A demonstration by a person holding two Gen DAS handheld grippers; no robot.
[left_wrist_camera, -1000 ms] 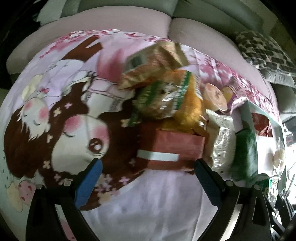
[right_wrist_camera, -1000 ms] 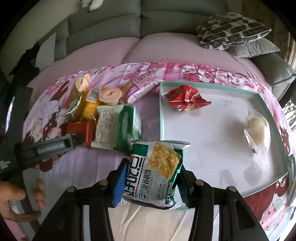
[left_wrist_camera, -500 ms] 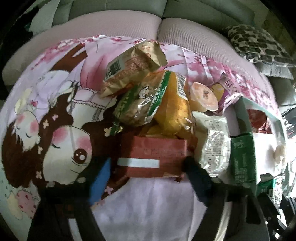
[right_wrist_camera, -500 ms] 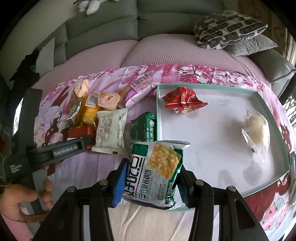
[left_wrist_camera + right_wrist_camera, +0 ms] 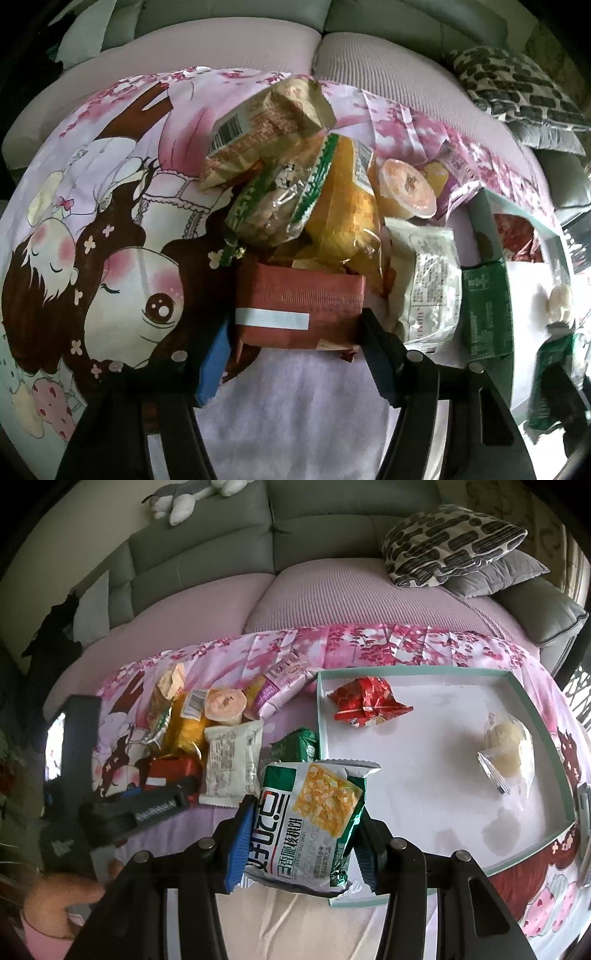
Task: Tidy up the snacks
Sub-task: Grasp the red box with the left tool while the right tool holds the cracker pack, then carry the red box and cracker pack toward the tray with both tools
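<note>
My left gripper (image 5: 295, 350) has its fingers on both sides of a red snack box (image 5: 299, 306) at the near edge of the snack pile; the jaws stand close against its ends. The box also shows in the right wrist view (image 5: 168, 773), with the left gripper (image 5: 155, 805) at it. My right gripper (image 5: 301, 834) is shut on a green and white walnut-crisp packet (image 5: 310, 819), held above the near left corner of the white tray (image 5: 424, 794). The tray holds a red packet (image 5: 365, 701) and a clear-wrapped pastry (image 5: 508, 753).
The pile holds a tan packet (image 5: 266, 125), a peanut bag (image 5: 273, 206), an orange bag (image 5: 347, 210), a jelly cup (image 5: 406, 188), a white packet (image 5: 428, 284) and a green packet (image 5: 484, 306). A sofa with a patterned cushion (image 5: 450, 542) lies behind.
My left gripper has moved forward to the red box and narrowed around it. The right gripper has stayed with its packet; a green packet now lies beside the tray.
</note>
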